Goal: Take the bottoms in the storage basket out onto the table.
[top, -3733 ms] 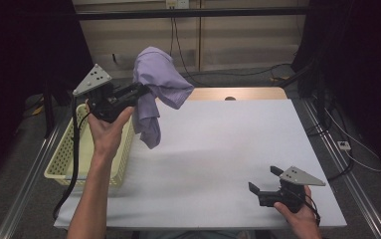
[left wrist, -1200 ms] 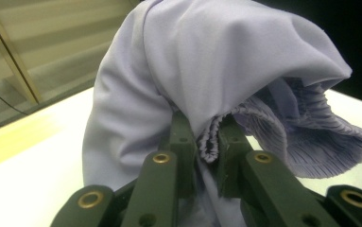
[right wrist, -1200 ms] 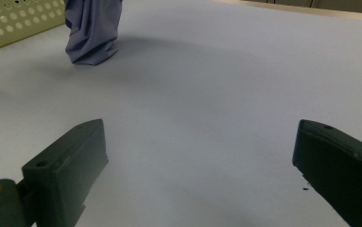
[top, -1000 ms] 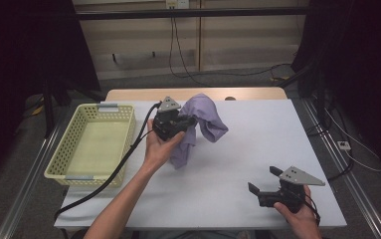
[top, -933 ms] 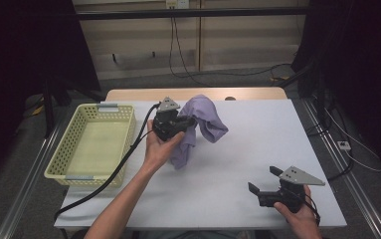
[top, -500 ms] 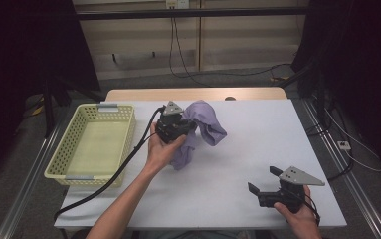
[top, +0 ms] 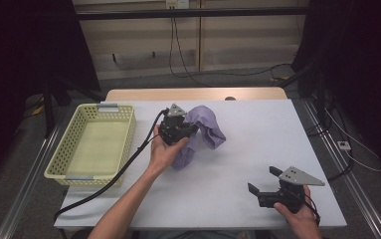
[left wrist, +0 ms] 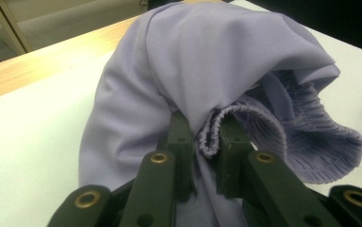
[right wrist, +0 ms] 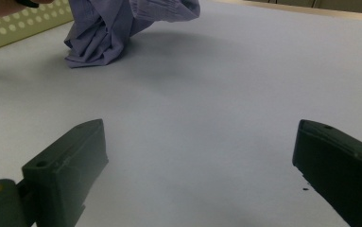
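Bunching between the left tool's (left wrist: pixel 206 142) jaws, lilac cloth (left wrist: pixel 207 71).

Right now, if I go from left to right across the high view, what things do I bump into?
yellow basket → left gripper → purple cloth, pinched in it → right gripper, jaws open

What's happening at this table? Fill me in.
A person works with a gripper in each hand. The left gripper is shut on a lavender cloth, pinching its gathered hem, and the cloth's lower end touches the white table beside a yellow basket. The right gripper sits open near the table's front right corner, holding nothing.
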### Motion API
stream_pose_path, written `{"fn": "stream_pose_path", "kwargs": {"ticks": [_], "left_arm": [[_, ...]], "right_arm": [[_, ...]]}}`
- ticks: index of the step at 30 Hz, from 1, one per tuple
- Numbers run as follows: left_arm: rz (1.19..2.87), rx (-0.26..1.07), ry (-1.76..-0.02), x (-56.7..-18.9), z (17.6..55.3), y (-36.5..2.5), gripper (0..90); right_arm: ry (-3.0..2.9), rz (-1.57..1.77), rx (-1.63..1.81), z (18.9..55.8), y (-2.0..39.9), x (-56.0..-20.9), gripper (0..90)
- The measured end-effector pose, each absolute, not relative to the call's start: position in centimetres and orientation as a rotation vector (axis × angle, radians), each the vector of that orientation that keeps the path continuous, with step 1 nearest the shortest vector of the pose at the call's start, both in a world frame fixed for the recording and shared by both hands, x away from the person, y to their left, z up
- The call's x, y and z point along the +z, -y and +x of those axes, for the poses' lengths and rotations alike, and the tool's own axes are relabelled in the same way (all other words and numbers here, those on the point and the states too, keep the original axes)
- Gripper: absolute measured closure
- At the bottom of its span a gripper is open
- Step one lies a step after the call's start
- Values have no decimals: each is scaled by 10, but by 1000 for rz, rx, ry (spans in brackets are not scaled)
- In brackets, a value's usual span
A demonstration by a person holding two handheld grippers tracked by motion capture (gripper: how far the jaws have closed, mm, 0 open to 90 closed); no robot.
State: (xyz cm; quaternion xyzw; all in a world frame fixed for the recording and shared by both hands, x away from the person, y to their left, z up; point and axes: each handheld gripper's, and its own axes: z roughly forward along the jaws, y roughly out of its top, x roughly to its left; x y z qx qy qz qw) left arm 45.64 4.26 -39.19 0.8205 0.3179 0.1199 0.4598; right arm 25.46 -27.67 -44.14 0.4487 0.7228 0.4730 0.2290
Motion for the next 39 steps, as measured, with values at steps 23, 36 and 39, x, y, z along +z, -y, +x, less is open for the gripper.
{"fn": "stream_pose_path", "kwargs": {"ticks": [23,36,39], "left_arm": [[2074,298,-807,-416,471,-36,781],[2106,300,-814,-428,473,-32,774],[2116,294,-815,-432,474,-31,772]], "right_arm": [[-1991,1241,1304,255,276,-442,38],[-1993,1240,1305,255,276,-442,38],[-1995,1241,1305,255,276,-442,39]]}}
